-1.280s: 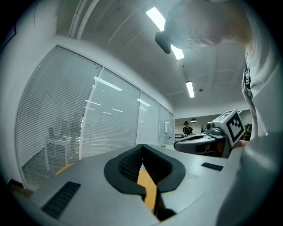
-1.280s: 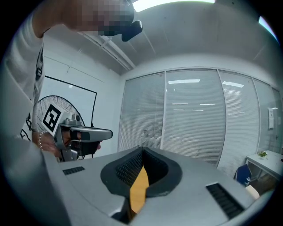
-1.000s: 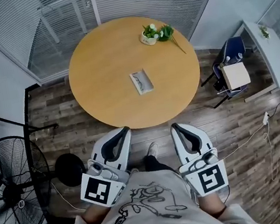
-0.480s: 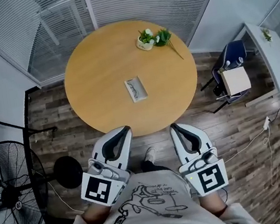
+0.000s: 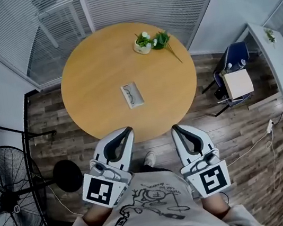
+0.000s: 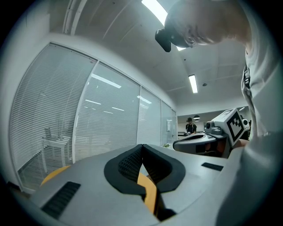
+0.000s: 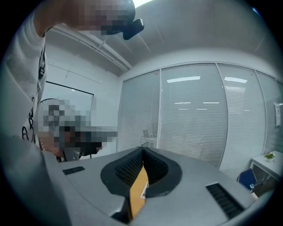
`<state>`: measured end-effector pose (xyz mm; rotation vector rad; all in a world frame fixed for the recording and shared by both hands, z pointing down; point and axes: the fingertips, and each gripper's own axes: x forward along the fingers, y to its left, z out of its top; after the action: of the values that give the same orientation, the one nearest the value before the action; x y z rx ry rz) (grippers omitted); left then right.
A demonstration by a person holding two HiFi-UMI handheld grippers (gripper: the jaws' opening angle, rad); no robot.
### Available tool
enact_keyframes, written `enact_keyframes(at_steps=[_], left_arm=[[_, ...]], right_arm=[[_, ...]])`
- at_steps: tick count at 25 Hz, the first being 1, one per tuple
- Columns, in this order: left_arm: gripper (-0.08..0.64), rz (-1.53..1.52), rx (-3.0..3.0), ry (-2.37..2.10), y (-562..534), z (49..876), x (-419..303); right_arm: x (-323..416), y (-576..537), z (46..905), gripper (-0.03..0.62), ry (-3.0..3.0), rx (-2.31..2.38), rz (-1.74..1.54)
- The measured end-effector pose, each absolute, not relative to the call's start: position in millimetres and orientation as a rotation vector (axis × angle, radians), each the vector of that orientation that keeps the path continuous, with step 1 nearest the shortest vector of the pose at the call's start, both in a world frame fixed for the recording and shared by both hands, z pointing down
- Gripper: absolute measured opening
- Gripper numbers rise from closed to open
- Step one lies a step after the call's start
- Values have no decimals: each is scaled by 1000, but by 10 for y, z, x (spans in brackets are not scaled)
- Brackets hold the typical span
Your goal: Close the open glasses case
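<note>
The open glasses case (image 5: 132, 94) lies flat near the middle of the round wooden table (image 5: 92, 75), with glasses inside it. Both grippers are held low by the person's body, short of the table's near edge and well away from the case. The left gripper (image 5: 127, 131) has its jaws pressed together with nothing between them, as the left gripper view (image 6: 141, 148) also shows. The right gripper (image 5: 175, 128) is likewise shut and empty, its jaws meeting in the right gripper view (image 7: 142, 152). The table shows through each gripper's gap as an orange sliver.
A small pot of flowers (image 5: 148, 41) sits at the table's far right edge. A standing fan (image 5: 5, 198) is on the floor at left. A chair (image 5: 234, 75) and a white desk (image 5: 274, 55) stand at right, with cables on the wood floor. Glass walls with blinds lie beyond.
The table and case have drifted left and slightly down in the head view as the head camera shifted. Both grippers keep the same place and stay shut.
</note>
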<state>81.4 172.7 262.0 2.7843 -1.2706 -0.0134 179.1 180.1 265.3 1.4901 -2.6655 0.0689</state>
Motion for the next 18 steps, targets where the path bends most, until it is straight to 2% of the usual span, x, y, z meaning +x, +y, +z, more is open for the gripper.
enact_keyframes(at_steps=[18], left_arm=[[18,6,2739,-1309,1429,2738,849]], right_arm=[[1843,1462,2759,9,-2675,1448,100]])
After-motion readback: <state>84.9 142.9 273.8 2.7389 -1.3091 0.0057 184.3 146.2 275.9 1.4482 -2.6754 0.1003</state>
